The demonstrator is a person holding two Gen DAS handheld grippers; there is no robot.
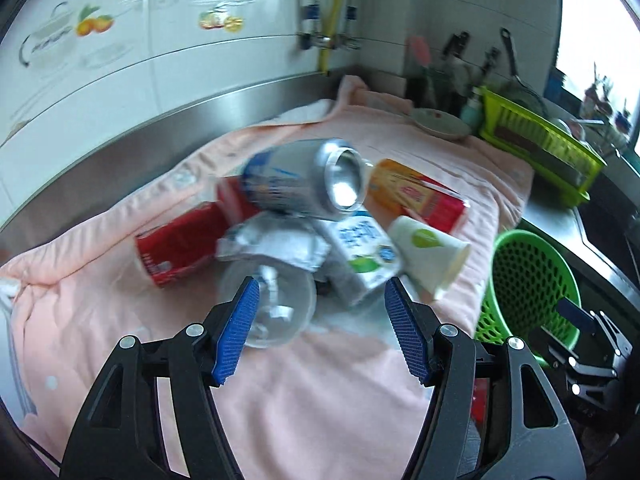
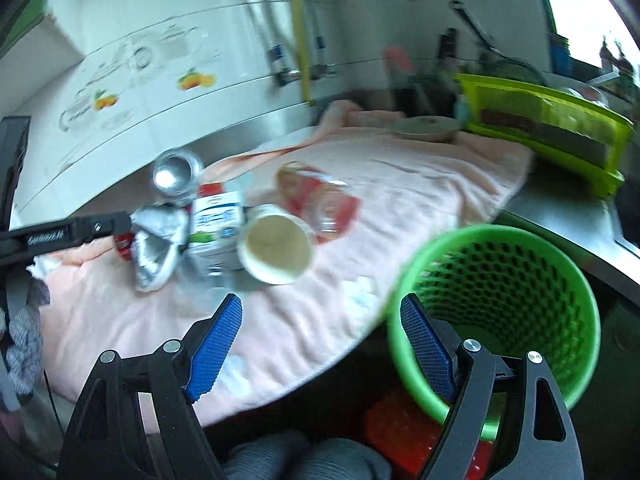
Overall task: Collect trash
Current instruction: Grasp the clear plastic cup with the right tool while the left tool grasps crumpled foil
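Trash pile point(image 1: 320, 224) lies ahead of both wide, empty grippers, the left gripper point(image 1: 320, 328) nearest. Green mesh basket point(image 2: 500, 312) sits beside the right gripper point(image 2: 320, 344).

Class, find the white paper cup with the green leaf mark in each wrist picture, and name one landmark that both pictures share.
Left wrist view: the paper cup lies on its side right of centre, mouth toward the right.
Right wrist view: the paper cup sits near centre, mouth facing the camera.
Shared landmark: the green mesh basket, right of the cup in both.
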